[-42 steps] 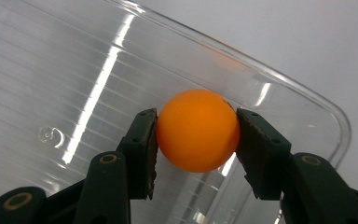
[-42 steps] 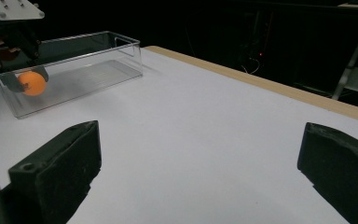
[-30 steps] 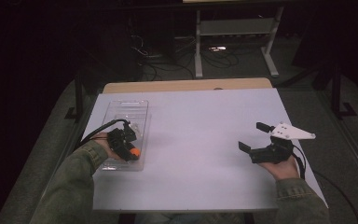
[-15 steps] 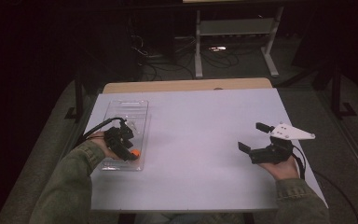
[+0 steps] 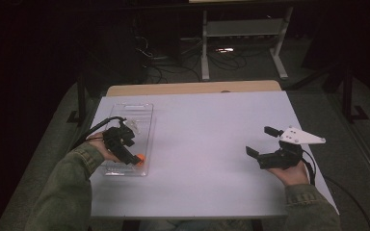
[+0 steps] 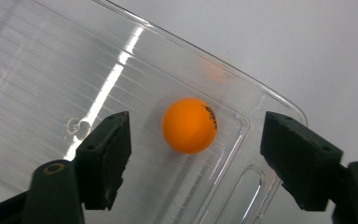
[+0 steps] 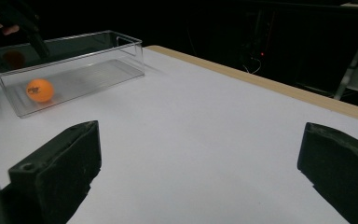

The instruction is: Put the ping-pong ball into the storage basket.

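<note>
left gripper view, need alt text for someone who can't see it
An orange ball lies on the ribbed floor of a clear plastic tray, near one rounded corner. The left gripper hangs above it, its two black fingers spread wide either side of the ball without touching it, having just been opening.

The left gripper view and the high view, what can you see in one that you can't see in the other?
The left gripper view gives a close look: tiny dark print on the orange ball, fine ridges on the clear box floor, and gaps between the ball and both jaws of the left gripper.

The high view takes in the white table, both sleeves, the right gripper held open over bare table, and a metal stand behind.

Both show ball, box and left gripper.
</note>
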